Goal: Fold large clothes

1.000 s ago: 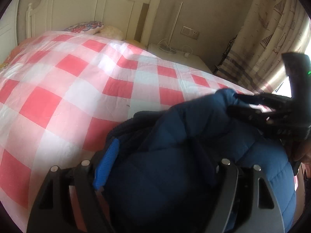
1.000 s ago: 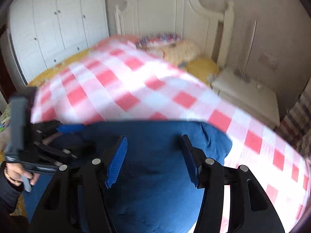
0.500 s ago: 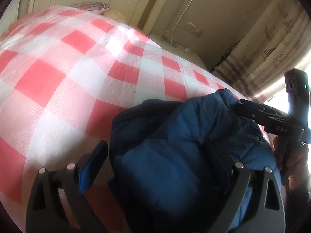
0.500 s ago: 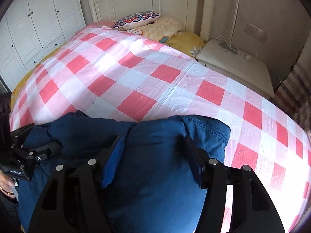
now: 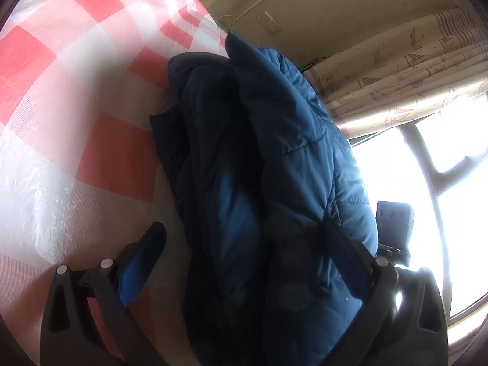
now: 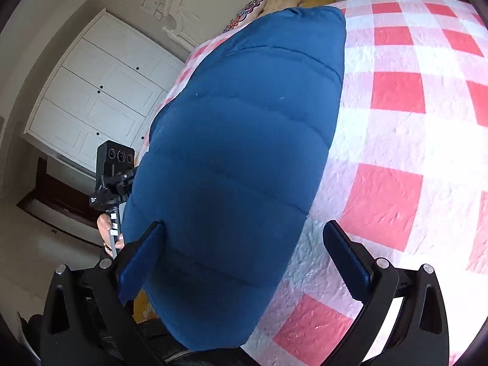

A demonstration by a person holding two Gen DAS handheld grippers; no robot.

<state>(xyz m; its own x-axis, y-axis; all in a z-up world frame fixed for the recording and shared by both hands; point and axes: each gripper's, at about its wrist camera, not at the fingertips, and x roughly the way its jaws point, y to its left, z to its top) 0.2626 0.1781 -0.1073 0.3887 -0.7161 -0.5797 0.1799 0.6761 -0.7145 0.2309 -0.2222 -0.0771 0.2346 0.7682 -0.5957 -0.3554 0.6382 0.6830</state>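
Note:
A blue puffer jacket (image 5: pixel 274 158) lies bunched and folded on the red-and-white checked bedspread (image 5: pixel 76 97). My left gripper (image 5: pixel 244 253) is open, its jaws wide apart on either side of the jacket's near end. In the right wrist view the jacket (image 6: pixel 244 140) shows as a smooth quilted bundle. My right gripper (image 6: pixel 244 250) is open too, its left finger against the jacket's edge and its right finger over the bedspread (image 6: pixel 396 140). The left gripper's body (image 6: pixel 113 180) shows at the jacket's far side. The right gripper's body (image 5: pixel 395 225) shows behind the jacket.
Patterned curtains (image 5: pixel 396 73) and a bright window (image 5: pixel 442 189) stand to the right of the bed. A white wardrobe (image 6: pixel 97 97), a white headboard (image 6: pixel 219 3) and pillows (image 6: pixel 274 0) lie beyond the bed. A dark floor area (image 6: pixel 55 195) lies past the bed's left edge.
Both views have rolled and tilted sharply. The jacket now lies lengthwise between the jaws as a longer bundle. Both grippers remain open.

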